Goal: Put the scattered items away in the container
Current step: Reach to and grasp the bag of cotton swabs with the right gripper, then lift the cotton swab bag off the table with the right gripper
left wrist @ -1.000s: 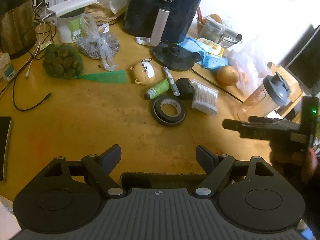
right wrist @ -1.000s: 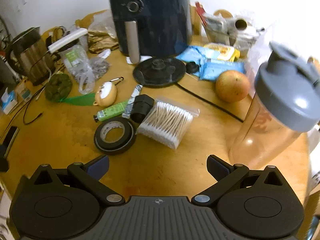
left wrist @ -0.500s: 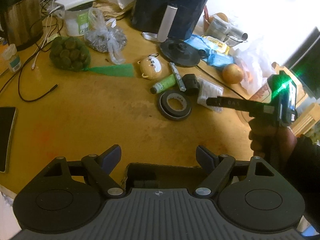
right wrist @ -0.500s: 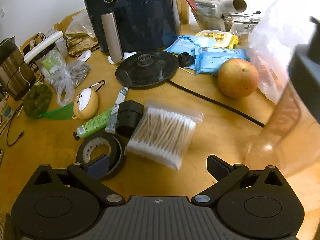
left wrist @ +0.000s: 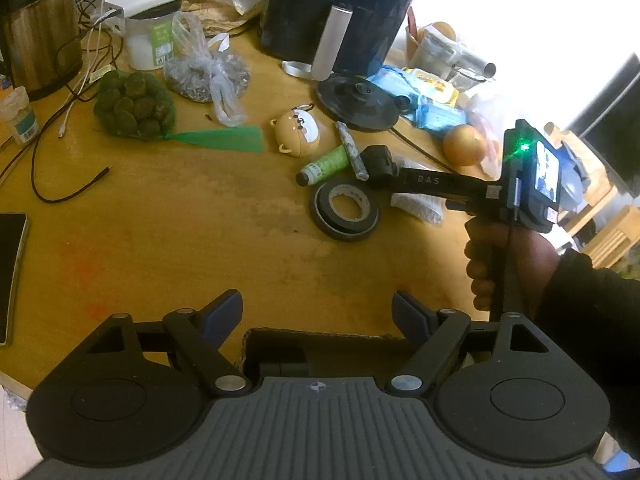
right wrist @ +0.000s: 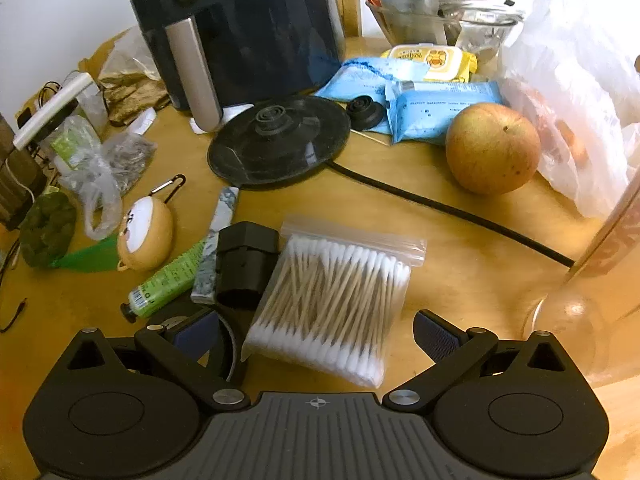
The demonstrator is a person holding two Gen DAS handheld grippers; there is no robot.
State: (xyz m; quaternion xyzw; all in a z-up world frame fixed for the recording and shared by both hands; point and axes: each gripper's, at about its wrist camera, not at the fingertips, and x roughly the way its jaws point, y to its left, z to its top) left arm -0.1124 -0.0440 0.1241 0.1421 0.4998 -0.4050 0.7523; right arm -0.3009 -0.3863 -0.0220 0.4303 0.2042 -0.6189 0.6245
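A clear bag of cotton swabs (right wrist: 332,308) lies on the wooden table between the open jaws of my right gripper (right wrist: 320,332), its near end level with the fingertips. Left of it lie a black adapter block (right wrist: 246,264), a grey marbled stick (right wrist: 216,248), a green tube (right wrist: 168,284), a bear-face pouch (right wrist: 146,236) and a black tape roll (left wrist: 346,208). My left gripper (left wrist: 318,312) is open and empty above a dark cardboard box opening (left wrist: 320,350) at the near table edge. The right gripper also shows in the left wrist view (left wrist: 384,172), over the swabs.
A black air fryer (right wrist: 240,28), kettle base (right wrist: 280,144) with its cord, an apple (right wrist: 492,148), blue wipe packs (right wrist: 436,104), a white plastic bag (right wrist: 572,100) and a clear shaker bottle (right wrist: 592,280) crowd the right. A net of green balls (left wrist: 134,106), a phone (left wrist: 10,272) and cables lie left.
My right gripper has moved forward and down over the table until its open jaws straddle the swab bag. The left gripper has drawn back slightly and stays open.
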